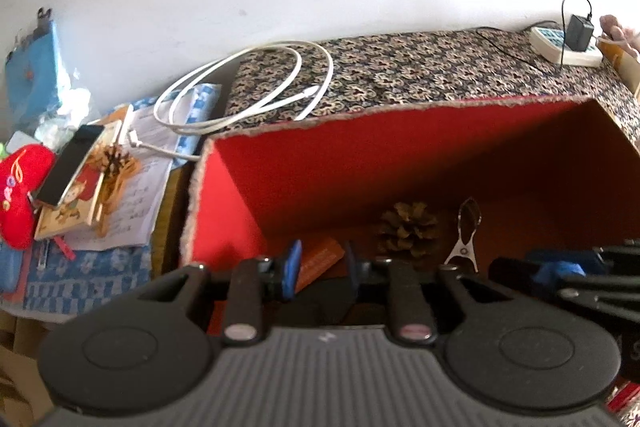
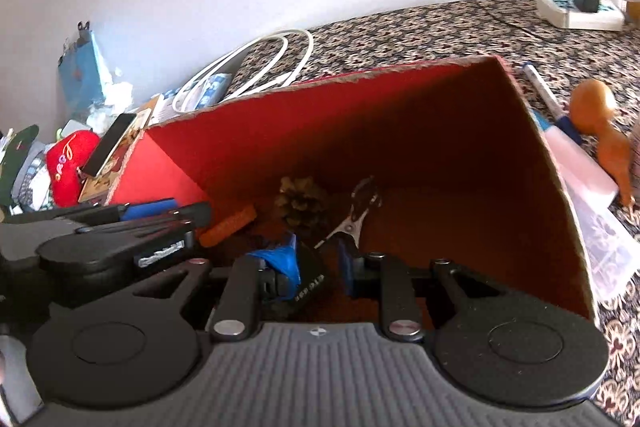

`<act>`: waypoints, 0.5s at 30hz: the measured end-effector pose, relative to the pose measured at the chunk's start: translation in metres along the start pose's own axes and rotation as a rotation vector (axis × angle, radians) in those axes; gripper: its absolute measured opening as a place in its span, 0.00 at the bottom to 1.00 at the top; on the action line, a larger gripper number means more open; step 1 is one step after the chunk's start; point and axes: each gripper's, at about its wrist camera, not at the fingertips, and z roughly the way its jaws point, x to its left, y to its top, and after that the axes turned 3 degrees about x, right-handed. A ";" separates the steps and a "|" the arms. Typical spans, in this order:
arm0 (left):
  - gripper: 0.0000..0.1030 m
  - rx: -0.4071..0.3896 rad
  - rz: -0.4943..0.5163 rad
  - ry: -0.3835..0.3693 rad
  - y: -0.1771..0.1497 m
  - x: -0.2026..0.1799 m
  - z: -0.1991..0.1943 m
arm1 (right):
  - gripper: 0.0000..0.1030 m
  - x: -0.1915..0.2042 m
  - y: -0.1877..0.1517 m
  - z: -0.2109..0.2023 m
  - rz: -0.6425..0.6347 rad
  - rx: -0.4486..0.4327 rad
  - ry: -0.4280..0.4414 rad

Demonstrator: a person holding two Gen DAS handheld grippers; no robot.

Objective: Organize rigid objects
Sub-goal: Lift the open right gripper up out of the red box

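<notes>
Two tools, both angled down into the red-lined box (image 2: 400,99). Right tool (image 2: 316,261): jaws narrow, clamped on a small black block (image 2: 312,281) with white print, held low over the near part of the box floor. Left tool (image 1: 323,263): jaws at a narrow gap with nothing pressed between the pads; the orange piece (image 1: 320,261) lies on the box floor just past its tips.

Deeper in the box: pine cone (image 2: 302,201), with a metal clip (image 2: 352,215) beside it to the right. Outside the right wall, on the patterned cloth: marker pen (image 2: 548,99), orange gourd (image 2: 592,107). Both are likely still to be sorted.

Risks, as I judge them:
- The tools sit close together at the near-left corner, so a careless swing could knock one into the other.
- Releasing the block from here could drop it onto the clip or cone and scatter them.
- Left tool pulling out low could nudge the orange piece or catch the box rim and shift the box.
</notes>
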 end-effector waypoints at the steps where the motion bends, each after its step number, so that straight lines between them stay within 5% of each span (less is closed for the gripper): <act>1: 0.27 -0.001 -0.007 -0.001 -0.001 0.001 -0.004 | 0.05 -0.001 -0.002 -0.003 0.013 -0.009 0.000; 7: 0.45 -0.031 -0.021 0.031 -0.012 0.000 -0.031 | 0.06 0.004 -0.008 -0.024 0.067 -0.063 -0.003; 15: 0.55 -0.057 -0.055 0.057 -0.023 0.002 -0.072 | 0.08 0.020 -0.020 -0.045 0.041 -0.094 -0.022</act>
